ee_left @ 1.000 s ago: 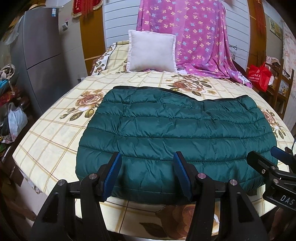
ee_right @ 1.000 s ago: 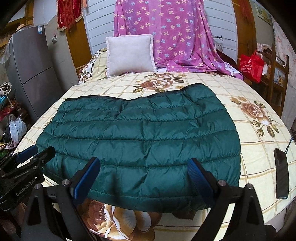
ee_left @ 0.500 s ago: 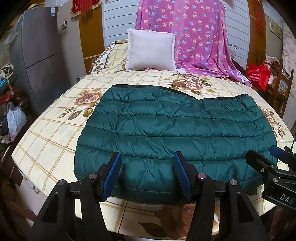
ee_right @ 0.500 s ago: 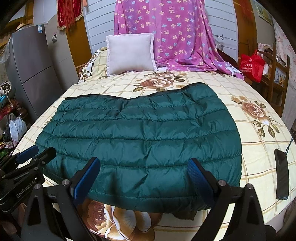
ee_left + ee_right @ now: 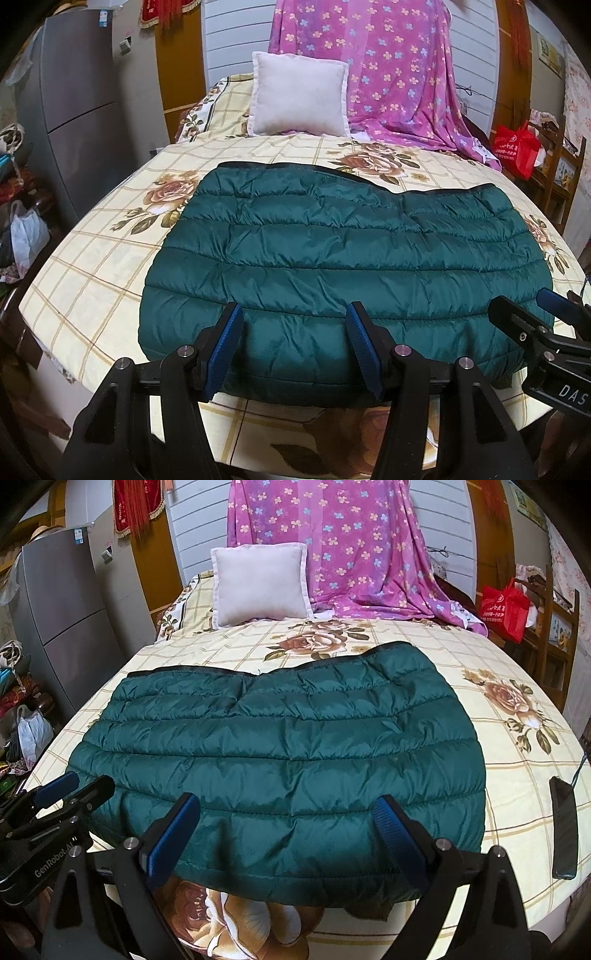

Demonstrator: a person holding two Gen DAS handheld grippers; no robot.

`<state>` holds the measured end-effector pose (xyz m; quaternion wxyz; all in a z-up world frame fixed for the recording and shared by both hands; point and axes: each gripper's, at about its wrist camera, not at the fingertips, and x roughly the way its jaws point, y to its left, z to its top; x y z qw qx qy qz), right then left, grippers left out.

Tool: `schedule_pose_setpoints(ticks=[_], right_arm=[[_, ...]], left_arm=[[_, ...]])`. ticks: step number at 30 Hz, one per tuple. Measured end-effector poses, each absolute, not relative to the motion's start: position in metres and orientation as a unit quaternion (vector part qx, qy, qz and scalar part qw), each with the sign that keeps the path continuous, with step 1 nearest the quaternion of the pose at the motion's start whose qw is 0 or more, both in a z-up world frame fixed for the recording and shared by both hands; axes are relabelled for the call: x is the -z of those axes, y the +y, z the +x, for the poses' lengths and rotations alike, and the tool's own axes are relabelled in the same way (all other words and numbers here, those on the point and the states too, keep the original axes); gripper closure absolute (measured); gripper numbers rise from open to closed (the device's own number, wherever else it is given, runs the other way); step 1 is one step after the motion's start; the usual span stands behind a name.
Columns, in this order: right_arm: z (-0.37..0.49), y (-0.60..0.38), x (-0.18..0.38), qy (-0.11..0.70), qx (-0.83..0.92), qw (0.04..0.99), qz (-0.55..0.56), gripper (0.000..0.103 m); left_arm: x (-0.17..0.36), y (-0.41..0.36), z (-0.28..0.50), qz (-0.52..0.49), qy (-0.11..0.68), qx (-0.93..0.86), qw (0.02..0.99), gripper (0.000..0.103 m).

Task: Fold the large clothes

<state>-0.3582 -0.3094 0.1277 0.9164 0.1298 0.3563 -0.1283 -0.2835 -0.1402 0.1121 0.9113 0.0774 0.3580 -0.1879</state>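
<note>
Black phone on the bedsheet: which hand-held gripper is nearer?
Right. The right hand-held gripper sits beside the phone over the jacket's near edge; the left hand-held gripper is farther.

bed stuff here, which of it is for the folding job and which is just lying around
For the job:
green jacket, lying flat on the bed
left gripper, open
right gripper, open

Lying about:
pillow
pink sheet
phone, right of the jacket
red bag
fridge

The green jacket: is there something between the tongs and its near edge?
Nothing visible. The left tongs and right tongs are open just before the green jacket. The phone lies off to the right.
</note>
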Motion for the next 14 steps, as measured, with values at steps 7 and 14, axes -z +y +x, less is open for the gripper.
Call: schedule_pose_setpoints(ticks=[7,14], right_arm=[[-0.355,-0.311,-0.123,0.362,0.126,0.914,0.132,0.006],[-0.354,-0.316,-0.121,0.362,0.13,0.913,0.14,0.006]], left_arm=[[-0.112,-0.137,-0.279,0.065,0.352,0.195,0.913,0.064],[-0.115,-0.125,-0.271,0.041,0.343,0.188,0.919,0.064]])
